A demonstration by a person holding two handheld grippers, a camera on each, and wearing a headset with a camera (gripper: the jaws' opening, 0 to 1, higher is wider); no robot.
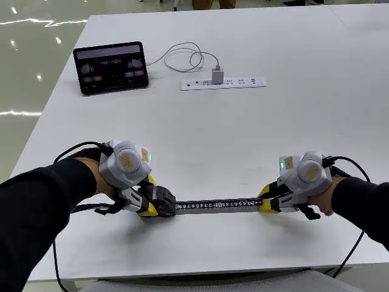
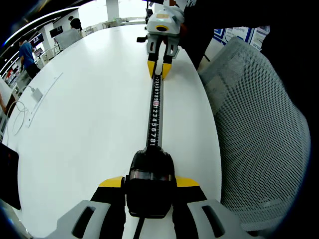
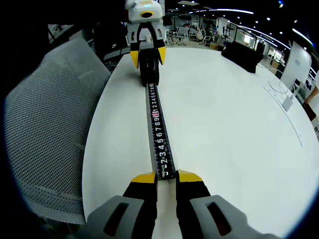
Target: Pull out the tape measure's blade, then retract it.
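Tape measure [image 1: 161, 201], one, in left claw [image 2: 149, 182], blade [image 1: 219, 204] in right claw [image 3: 165, 177]

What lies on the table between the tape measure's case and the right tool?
The pulled-out blade, numbers up, spans that stretch straight from the case to the right tool; the head view shows it best.

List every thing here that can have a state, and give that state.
Case: gripped, resting on the table.
Blade: extended, stretched straight between the grippers.
Left gripper: shut on the case.
Right gripper: shut on the blade's end.
Tablet: screen on, propped up.
Charger: plugged into the strip.
Cable: loosely coiled.
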